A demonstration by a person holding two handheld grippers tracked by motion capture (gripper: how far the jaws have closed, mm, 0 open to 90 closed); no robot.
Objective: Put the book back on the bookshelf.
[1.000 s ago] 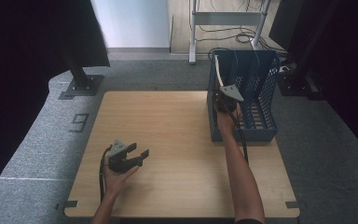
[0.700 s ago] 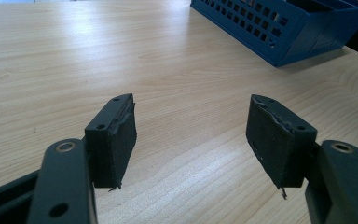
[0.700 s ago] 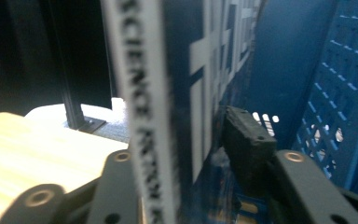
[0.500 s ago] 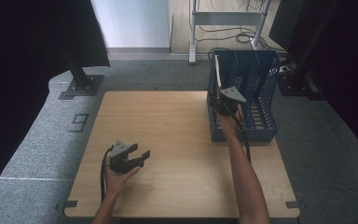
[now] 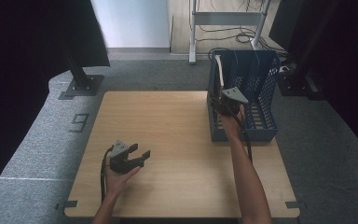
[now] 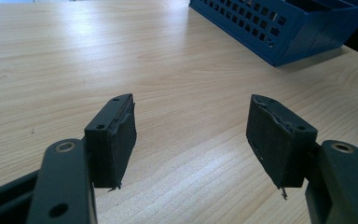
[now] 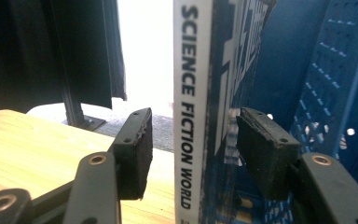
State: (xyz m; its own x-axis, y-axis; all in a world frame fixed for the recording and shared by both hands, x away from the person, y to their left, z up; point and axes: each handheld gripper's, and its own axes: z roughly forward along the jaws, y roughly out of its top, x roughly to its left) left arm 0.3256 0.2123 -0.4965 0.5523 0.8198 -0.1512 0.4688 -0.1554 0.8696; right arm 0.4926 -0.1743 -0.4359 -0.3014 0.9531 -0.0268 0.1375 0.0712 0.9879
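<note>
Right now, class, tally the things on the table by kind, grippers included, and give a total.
Blue file rack: 1
Book, spine reading Science Fiction World: 1
Grippers: 2, left gripper and right gripper
Total: 4

High view: looks forward and down from above the table (image 5: 177, 140), far off, taking in the rack (image 5: 256, 93) at far right.
Left gripper view: low over the tabletop, facing the rack (image 6: 284, 28) ahead.
Right gripper view: very close to the book (image 7: 193, 93) ahead.
Shared: table, rack.
</note>
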